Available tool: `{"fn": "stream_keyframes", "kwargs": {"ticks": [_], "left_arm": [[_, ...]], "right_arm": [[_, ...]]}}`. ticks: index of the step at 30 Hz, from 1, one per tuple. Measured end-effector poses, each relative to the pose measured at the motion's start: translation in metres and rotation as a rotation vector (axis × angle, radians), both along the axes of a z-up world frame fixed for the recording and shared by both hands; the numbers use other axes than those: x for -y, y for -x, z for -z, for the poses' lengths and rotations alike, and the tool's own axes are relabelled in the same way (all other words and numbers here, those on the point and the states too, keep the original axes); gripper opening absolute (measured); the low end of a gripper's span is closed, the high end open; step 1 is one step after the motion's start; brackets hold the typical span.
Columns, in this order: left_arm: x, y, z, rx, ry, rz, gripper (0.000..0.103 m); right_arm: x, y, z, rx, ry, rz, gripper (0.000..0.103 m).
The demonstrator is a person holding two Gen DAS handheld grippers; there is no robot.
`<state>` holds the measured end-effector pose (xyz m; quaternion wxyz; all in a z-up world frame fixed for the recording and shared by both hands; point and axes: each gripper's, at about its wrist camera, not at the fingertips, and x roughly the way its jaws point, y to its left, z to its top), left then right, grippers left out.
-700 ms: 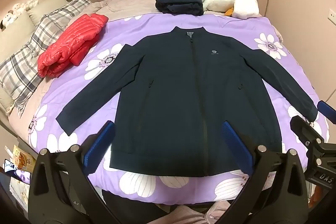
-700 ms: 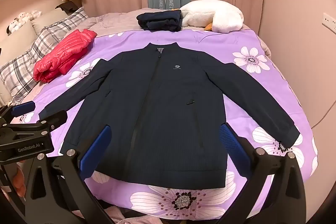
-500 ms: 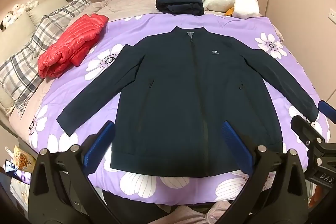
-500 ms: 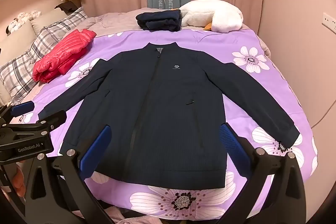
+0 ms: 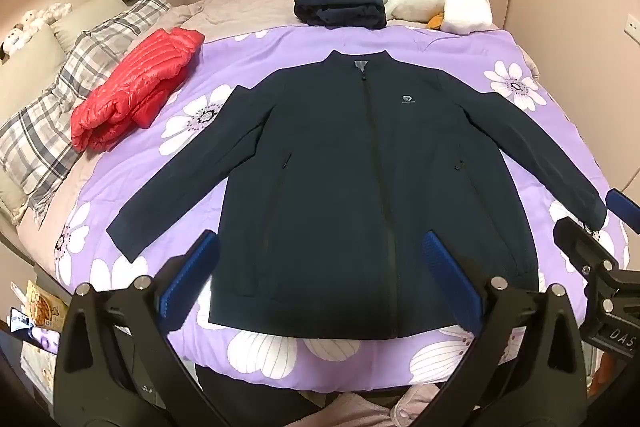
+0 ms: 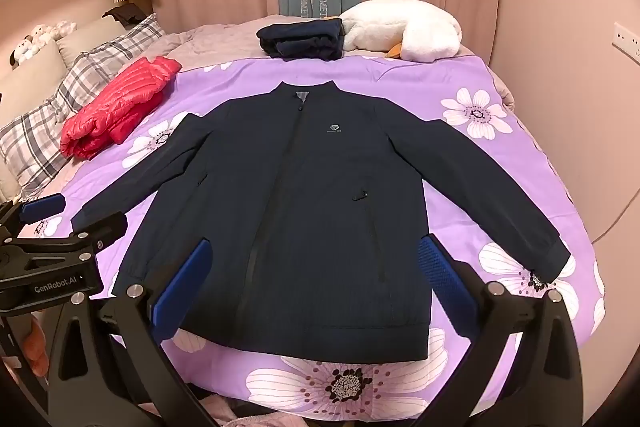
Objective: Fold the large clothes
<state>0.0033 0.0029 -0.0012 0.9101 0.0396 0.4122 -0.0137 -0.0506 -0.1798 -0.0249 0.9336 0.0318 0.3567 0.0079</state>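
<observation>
Navy jacket (image 5: pixel 360 187) lies flat — both tongs (image 5: pixel 320 279) (image 6: pixel 312 283) spread, empty.

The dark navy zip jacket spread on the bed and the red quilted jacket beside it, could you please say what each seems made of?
Dark navy zip jacket: apparently a thin woven synthetic, matte, lying flat with few creases. Red quilted jacket: likely shiny nylon shell with puffy filling, judging by its glossy stitched ridges.

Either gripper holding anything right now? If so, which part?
Nothing held. Left gripper and right gripper are both open above the navy jacket, which lies flat and unfolded on the purple floral blanket.
</observation>
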Motion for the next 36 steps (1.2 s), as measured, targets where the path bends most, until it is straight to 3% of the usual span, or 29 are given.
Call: {"fn": "stream_keyframes", "kwargs": {"ticks": [36], "left_arm": [[0.011, -0.005, 0.006, -0.015, -0.008, 0.01, 0.101]], "right_arm": [[0.005, -0.004, 0.004, -0.013, -0.01, 0.006, 0.102]]}}
